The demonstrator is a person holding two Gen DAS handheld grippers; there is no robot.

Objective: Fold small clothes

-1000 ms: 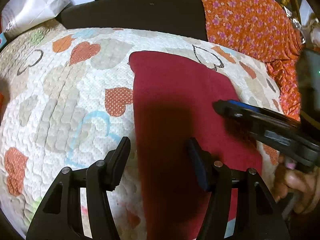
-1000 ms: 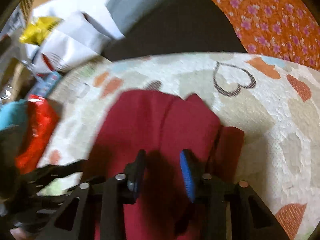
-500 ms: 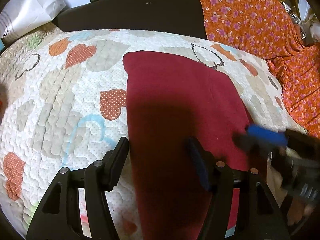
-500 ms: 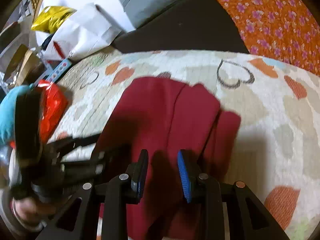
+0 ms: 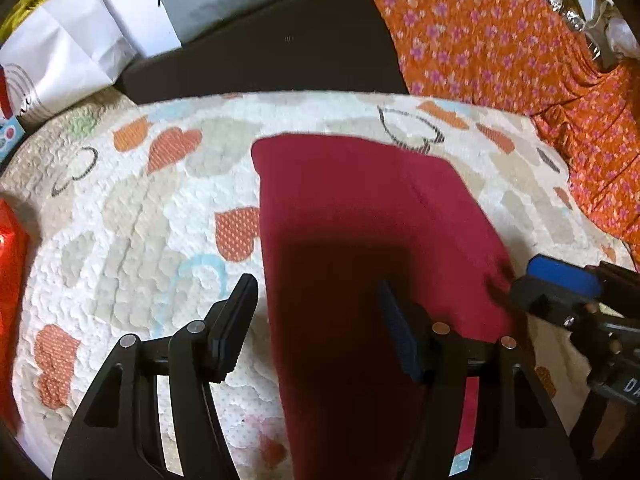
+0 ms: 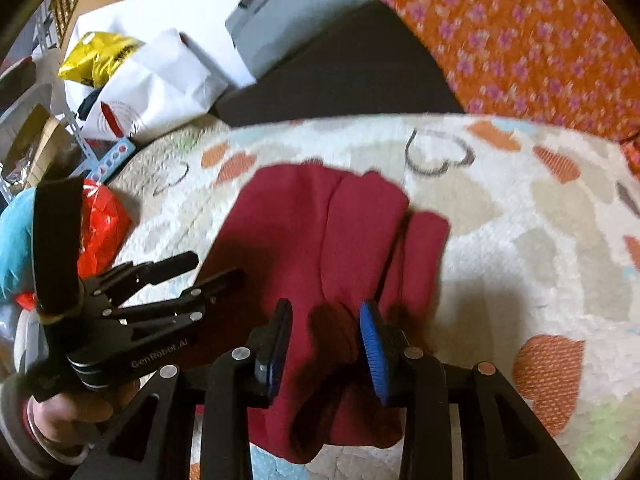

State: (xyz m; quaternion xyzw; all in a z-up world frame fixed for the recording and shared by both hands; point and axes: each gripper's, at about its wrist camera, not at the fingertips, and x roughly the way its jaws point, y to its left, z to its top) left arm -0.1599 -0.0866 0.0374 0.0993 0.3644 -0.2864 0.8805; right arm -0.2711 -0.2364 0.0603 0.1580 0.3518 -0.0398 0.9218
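A dark red garment [image 5: 360,232] lies folded lengthwise on a white quilt with heart prints [image 5: 132,216]. My left gripper [image 5: 316,320] is open, low over the garment's near left edge, with nothing between its fingers. My right gripper [image 6: 326,340] is open over the garment's near right part [image 6: 320,240], where the cloth bunches into a raised fold. The right gripper also shows at the right edge of the left wrist view [image 5: 560,292]. The left gripper shows at the left of the right wrist view [image 6: 168,280].
An orange flowered cloth [image 5: 500,48] lies at the back right. A black cushion [image 5: 272,52] sits behind the quilt. White paper bags [image 6: 152,84], a yellow bag [image 6: 96,52] and a red plastic bag [image 6: 100,224] crowd the left side.
The right gripper has drawn back from over the garment toward its near right edge. The left gripper has pulled back and risen slightly. The garment looks unmoved.
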